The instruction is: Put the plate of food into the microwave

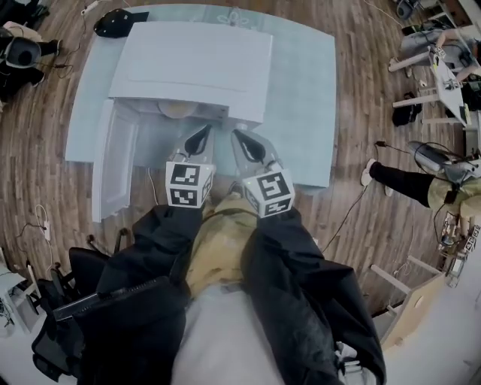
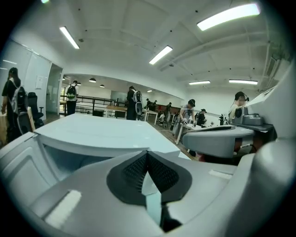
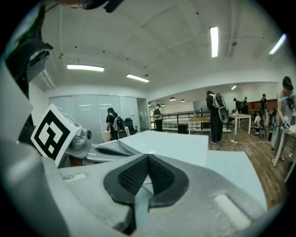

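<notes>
A white microwave (image 1: pixel 192 64) stands on a pale glass table (image 1: pixel 308 98), its door (image 1: pixel 113 165) swung open to the left. Inside the dim opening the rim of a plate (image 1: pixel 178 110) shows; what lies on it is hidden. My left gripper (image 1: pixel 204 131) and right gripper (image 1: pixel 237 135) hover side by side just in front of the opening, both shut with nothing between the pads. In the left gripper view the left gripper (image 2: pixel 147 155) points over the microwave's top (image 2: pixel 101 132). In the right gripper view the right gripper (image 3: pixel 148 157) is likewise shut and empty.
A black object (image 1: pixel 116 21) lies at the table's far left corner. A person's leg (image 1: pixel 398 179) and equipment stand on the wooden floor at the right. A black chair (image 1: pixel 68 301) is at my lower left. Cables trail across the floor.
</notes>
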Motion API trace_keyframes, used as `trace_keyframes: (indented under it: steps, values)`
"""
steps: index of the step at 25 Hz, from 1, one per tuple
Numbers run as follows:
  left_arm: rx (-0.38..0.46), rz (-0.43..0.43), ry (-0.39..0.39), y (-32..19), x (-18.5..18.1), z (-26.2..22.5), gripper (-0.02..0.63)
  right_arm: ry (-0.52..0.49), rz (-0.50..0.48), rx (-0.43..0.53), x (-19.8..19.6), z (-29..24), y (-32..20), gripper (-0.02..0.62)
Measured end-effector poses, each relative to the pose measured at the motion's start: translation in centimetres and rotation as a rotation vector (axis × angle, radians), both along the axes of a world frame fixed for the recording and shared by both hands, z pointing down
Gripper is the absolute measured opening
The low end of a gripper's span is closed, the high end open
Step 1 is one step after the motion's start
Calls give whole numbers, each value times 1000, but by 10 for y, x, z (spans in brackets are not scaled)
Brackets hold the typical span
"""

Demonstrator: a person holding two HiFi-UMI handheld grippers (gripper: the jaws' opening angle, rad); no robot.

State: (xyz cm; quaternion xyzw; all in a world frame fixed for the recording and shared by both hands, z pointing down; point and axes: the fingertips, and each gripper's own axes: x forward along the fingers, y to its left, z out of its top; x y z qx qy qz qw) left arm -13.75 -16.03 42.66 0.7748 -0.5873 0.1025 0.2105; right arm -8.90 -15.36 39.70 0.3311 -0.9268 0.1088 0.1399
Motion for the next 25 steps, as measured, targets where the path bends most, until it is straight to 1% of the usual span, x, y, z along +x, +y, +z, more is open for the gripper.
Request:
trace_keyframes:
  steps: [6, 9, 12, 16, 20, 25]
  values:
    - [151, 40, -53, -21, 15, -53, -5, -8, 78, 153, 14, -56, -23, -6]
    - [220, 49, -94, -34, 17, -78, -5, -45, 105, 215, 19, -87, -34, -6]
    - [282, 49, -98, -42, 18, -105, -5, -74, 120, 265, 23, -114, -41, -6]
    - [345, 54, -77, -45, 24, -139, -5, -103, 146, 333, 30, -145, -43, -6]
    - [404, 63, -91, -44, 30, -161, -5, -122, 194, 368, 41, -161, -49, -6]
    - [439, 52, -127, -43, 29, -171, -3, -151, 201, 400, 41, -174, -47, -7]
